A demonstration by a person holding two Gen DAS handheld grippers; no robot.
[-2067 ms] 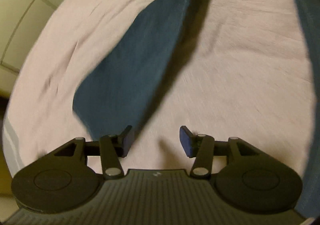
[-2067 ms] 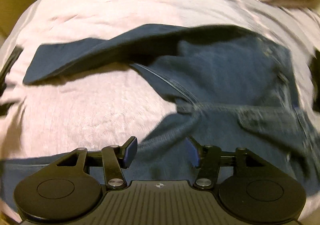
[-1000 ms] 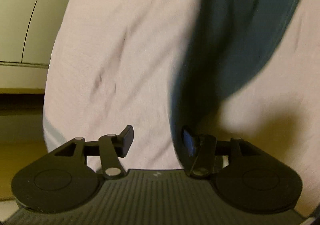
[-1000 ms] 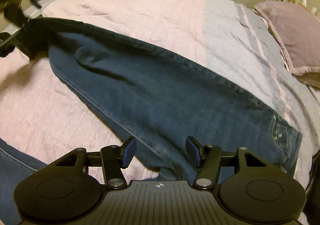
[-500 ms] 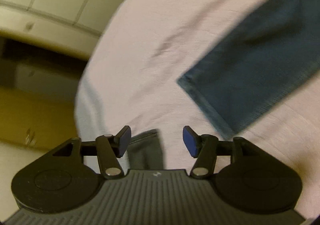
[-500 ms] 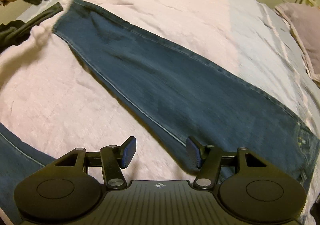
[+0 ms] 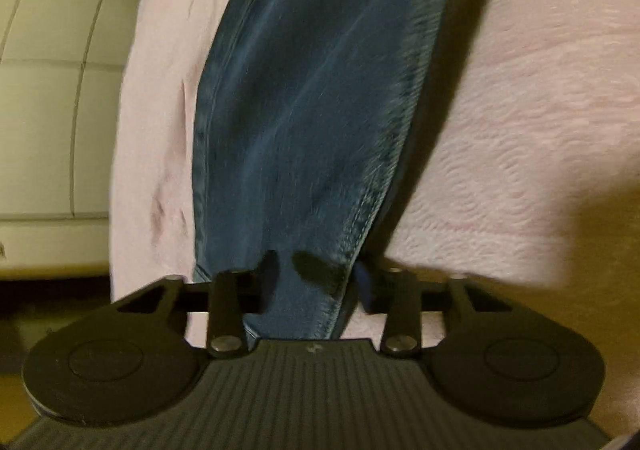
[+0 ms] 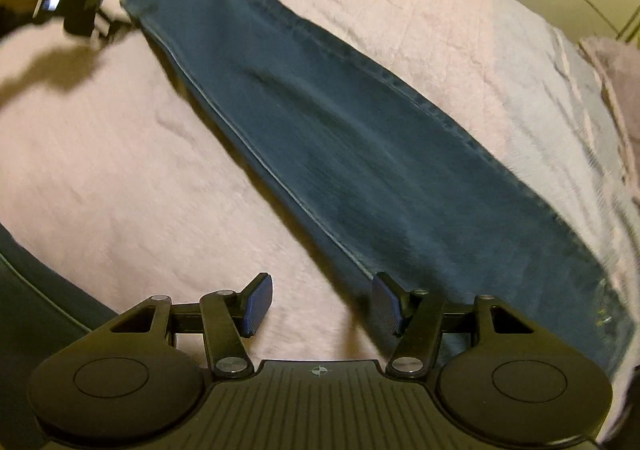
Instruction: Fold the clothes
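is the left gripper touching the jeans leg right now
Touching. In the left wrist view the left gripper has just been closing, with the hem end of the jeans leg bunched between its fingers; the fabric fills the gap between them.

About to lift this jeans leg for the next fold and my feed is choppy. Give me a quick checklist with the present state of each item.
1. Left gripper on the hem of the jeans leg: ok; its jaws have just been closing with denim between them.
2. Firmness of that grip: cannot tell, the pads are blurred.
3. Right gripper free: ok, open above the pink bedspread, holding nothing.
4. Leg laid out straight: ok, only shallow wrinkles.
5. Second leg aligned: cannot tell, only a dark edge shows at the left border.
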